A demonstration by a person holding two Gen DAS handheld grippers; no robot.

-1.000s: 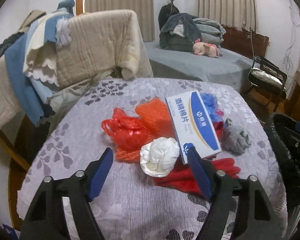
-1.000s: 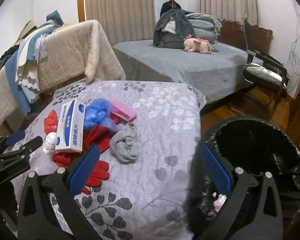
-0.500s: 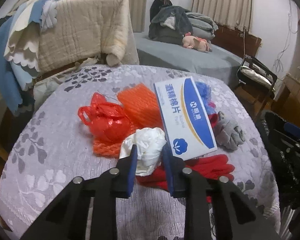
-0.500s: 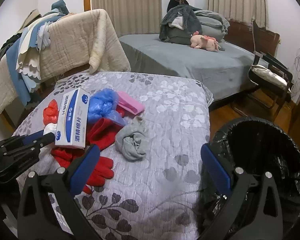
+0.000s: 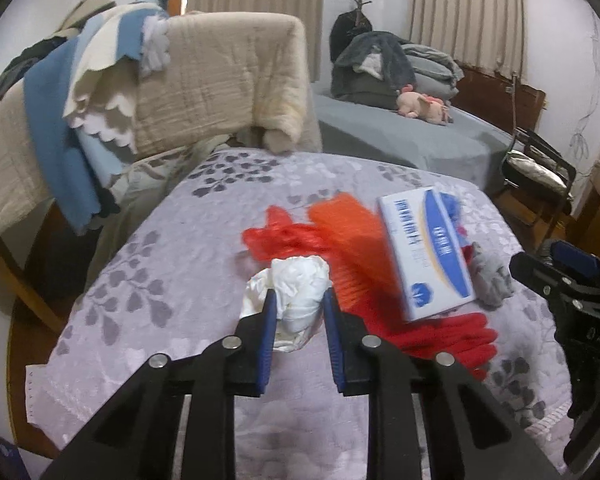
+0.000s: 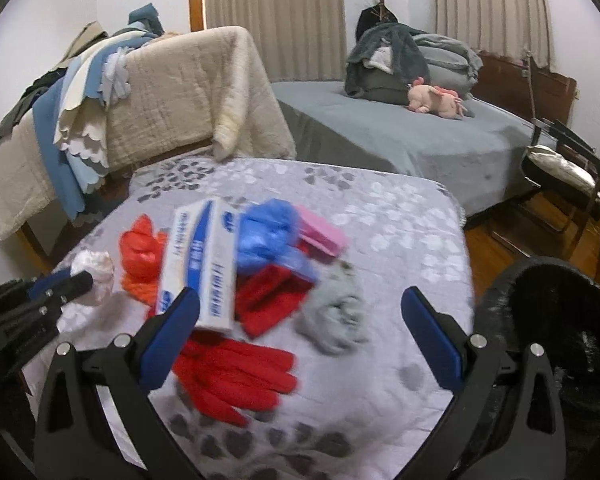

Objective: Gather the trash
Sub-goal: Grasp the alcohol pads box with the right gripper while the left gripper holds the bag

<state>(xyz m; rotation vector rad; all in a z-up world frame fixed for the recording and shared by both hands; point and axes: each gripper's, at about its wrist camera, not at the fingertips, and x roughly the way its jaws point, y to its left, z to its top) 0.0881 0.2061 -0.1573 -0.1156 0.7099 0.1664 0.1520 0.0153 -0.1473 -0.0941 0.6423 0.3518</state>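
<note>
My left gripper (image 5: 298, 298) is shut on a crumpled white wad of tissue (image 5: 296, 286) and holds it just above the table; the wad also shows in the right wrist view (image 6: 94, 270). Behind it lie a red plastic bag (image 5: 278, 238), orange netting (image 5: 348, 224), a white and blue box (image 5: 424, 250), red gloves (image 5: 448, 336) and a grey cloth ball (image 5: 492, 280). My right gripper (image 6: 300, 300) is open and empty above the red gloves (image 6: 236, 376) and the grey cloth (image 6: 334, 314). A black-lined trash bin (image 6: 556, 320) stands at the right.
The table has a grey floral cloth (image 6: 400, 220). A blue bag (image 6: 268, 236) and a pink item (image 6: 320, 234) lie by the box (image 6: 202, 264). A blanket-draped rack (image 5: 180, 80) stands at the left, a bed (image 6: 400, 136) behind, a chair (image 6: 560, 164) at the right.
My left gripper closed on the white tissue wad and lifted it slightly. My right gripper swung left from over the bin to above the table, still open.
</note>
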